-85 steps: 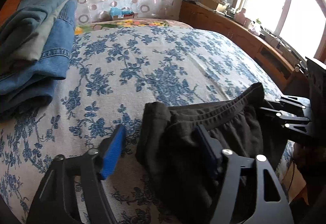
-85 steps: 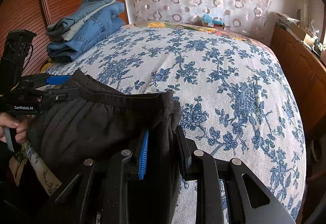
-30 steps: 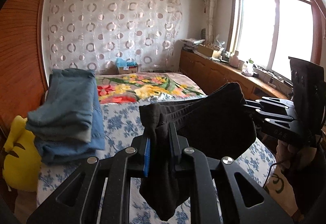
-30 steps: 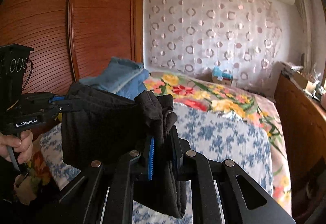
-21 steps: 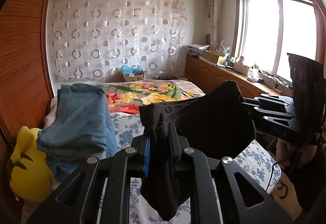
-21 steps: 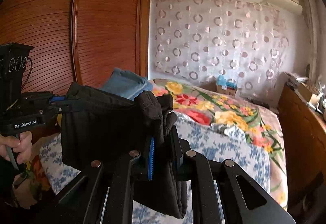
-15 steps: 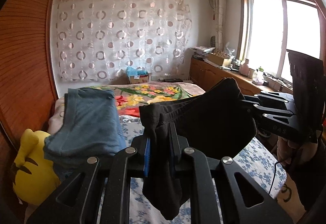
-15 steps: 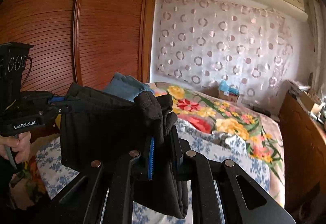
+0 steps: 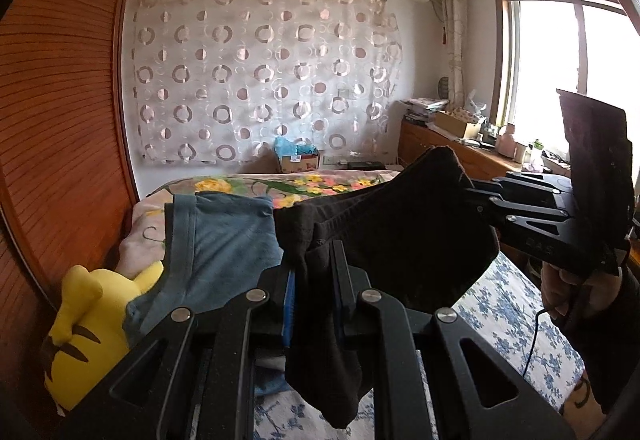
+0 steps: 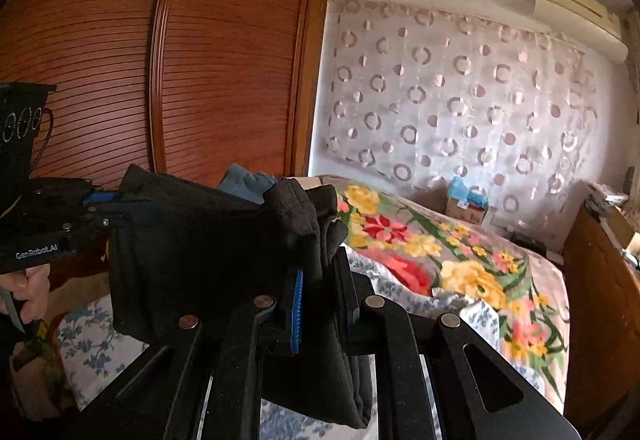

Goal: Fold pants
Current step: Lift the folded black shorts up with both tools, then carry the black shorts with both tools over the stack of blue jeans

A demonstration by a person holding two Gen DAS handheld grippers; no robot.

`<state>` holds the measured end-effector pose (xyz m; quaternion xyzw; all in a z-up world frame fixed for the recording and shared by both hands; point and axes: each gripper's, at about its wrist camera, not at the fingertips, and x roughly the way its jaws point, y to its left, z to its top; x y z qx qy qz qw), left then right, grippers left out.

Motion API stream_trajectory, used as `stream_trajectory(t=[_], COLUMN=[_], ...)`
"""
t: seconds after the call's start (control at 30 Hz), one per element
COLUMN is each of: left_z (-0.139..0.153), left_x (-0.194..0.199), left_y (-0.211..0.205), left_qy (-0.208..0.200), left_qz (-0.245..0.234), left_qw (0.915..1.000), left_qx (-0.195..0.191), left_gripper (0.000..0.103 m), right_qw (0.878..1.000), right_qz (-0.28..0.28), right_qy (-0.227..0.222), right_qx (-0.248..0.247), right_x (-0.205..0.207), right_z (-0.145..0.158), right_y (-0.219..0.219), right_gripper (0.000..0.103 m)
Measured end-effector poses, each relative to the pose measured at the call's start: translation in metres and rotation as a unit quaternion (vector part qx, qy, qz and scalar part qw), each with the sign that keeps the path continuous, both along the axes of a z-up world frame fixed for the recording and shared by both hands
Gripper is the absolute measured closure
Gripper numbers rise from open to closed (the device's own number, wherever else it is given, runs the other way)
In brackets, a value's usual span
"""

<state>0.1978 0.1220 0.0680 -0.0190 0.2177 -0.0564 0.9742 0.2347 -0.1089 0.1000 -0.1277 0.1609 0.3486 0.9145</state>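
Folded black pants [image 9: 400, 236] hang in the air between both grippers, stretched along their top edge above the bed. My left gripper [image 9: 314, 276] is shut on one bunched corner, and cloth droops below its fingers. My right gripper [image 10: 320, 280] is shut on the other corner of the black pants [image 10: 192, 252]. Each gripper shows in the other's view: the right gripper [image 9: 472, 196] at the right edge, the left gripper [image 10: 108, 210] at the left, each held by a hand. The bed under the hanging cloth is hidden.
A stack of folded blue jeans [image 9: 224, 240] lies close ahead of the left gripper, with a yellow plush toy [image 9: 84, 324] beside it against the wooden wardrobe [image 10: 200, 72]. The bed has a blue floral cover [image 9: 512, 316] and a bright flowered quilt [image 10: 440, 256]. A wooden cabinet [image 9: 452, 152] runs under the window.
Both grippers carried the hanging black pants up the bed towards the jeans stack and wardrobe. The jeans and yellow toy now look nearer and lower. Neither grip has altered.
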Motion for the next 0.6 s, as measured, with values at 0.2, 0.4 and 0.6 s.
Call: stream_trajectory(t=[0.2,0.4,0.6], left_z=[-0.002,-0.005,-0.008], left_x=[0.011,0.017,0.016], left_y=[0.01,0.02,0.034], left_qy=[-0.003,-0.003,-0.005], left_qz=[0.007,0.018,0.035], left_qw=[1.0,0.9998,0.9991], left_qx=[-0.004,-0.012,-0.025], left_gripper=[0.087,0.087,0.087], right_qw=[1.0,0.999,0.997], right_qz=[0.005,0.026,0.054], right_qy=[-0.018,-0.036,-0.047], right_qx=[-0.007,-0.006,-0.014], right_x=[0.016,0.038,0.061], right_z=[-0.001,-0.001,-0.006], right_y=[0.009,0.024,0.042], right_gripper=[0.09,0.09,0.09])
